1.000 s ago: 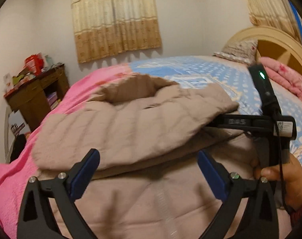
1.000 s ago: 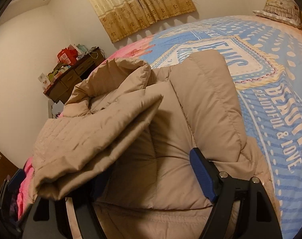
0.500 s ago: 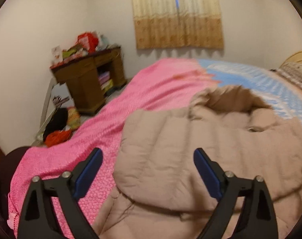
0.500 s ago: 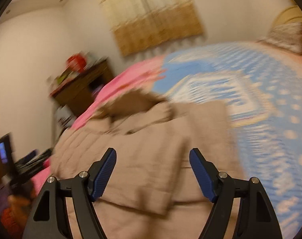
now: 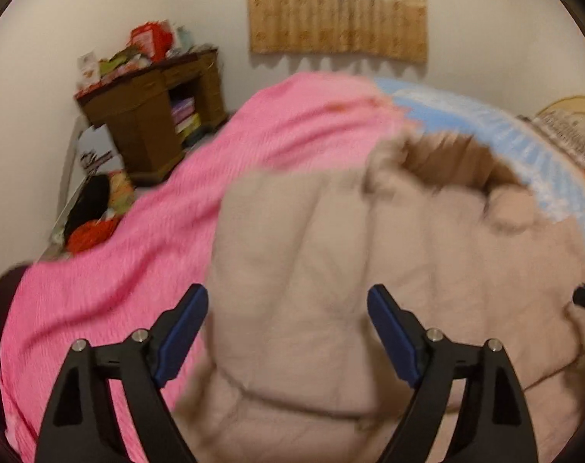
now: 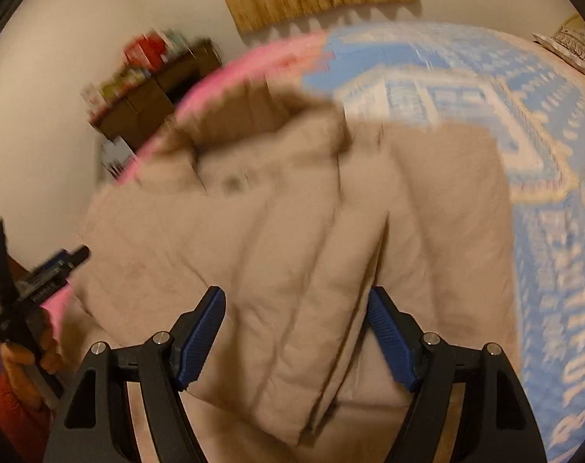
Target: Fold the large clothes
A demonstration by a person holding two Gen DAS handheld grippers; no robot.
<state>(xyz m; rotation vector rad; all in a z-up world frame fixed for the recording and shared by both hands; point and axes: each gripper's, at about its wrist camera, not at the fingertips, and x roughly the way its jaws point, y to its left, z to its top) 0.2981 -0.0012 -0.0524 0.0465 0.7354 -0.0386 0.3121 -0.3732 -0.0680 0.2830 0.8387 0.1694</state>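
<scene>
While both wrist views blur, beige quilted coat (image 5: pixel 389 262) lies folded on bed, straddling pink blanket (image 5: pixel 176 231) and blue patterned bedspread (image 6: pixel 485 88). Left gripper (image 5: pixel 288 332) spread wide above coat's left edge; jaws have just been closing a little, nothing pinched, pads clear of fabric. Right gripper (image 6: pixel 296 332) also spread, hovering over folded sleeve flap (image 6: pixel 311 270), no grip visible. Hand (image 6: pixel 26 362) holds left tool at frame edge. Wooden desk (image 5: pixel 149 123) and curtain (image 5: pixel 337 7) behind.
</scene>
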